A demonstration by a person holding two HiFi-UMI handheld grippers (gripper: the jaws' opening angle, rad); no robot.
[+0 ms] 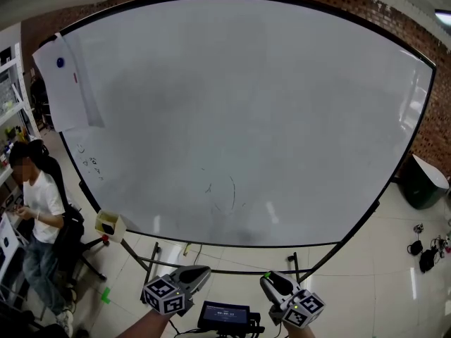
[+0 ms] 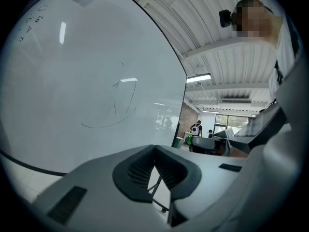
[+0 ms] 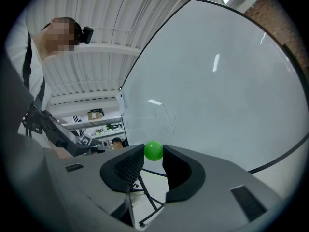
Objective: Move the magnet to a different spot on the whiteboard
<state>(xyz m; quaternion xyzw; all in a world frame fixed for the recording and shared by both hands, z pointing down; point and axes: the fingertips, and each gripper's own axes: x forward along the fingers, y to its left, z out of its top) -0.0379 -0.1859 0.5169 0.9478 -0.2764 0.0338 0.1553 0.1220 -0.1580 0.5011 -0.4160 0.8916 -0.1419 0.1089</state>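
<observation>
The whiteboard (image 1: pixel 246 111) fills the head view, with faint pen marks (image 1: pixel 224 189) near its lower middle. Low in that view, below the board's bottom edge, are both grippers. My right gripper (image 1: pixel 270 279) is shut on a small green ball magnet (image 3: pixel 153 151), pinched between its jaw tips (image 3: pixel 153 152) and held off the board. The left gripper (image 1: pixel 201 272) is shut with nothing in it, and its tips meet (image 2: pixel 154 147). The board (image 2: pixel 72 81) lies ahead of it, and the right gripper view also faces the board (image 3: pixel 217 81).
A paper sheet (image 1: pixel 70 94) hangs at the board's upper left under a blue magnet (image 1: pixel 60 63). A seated person (image 1: pixel 39 210) is at the left, near a small box (image 1: pixel 109 224). A dark bin (image 1: pixel 421 183) stands right. Stand legs (image 1: pixel 151 259) run below the board.
</observation>
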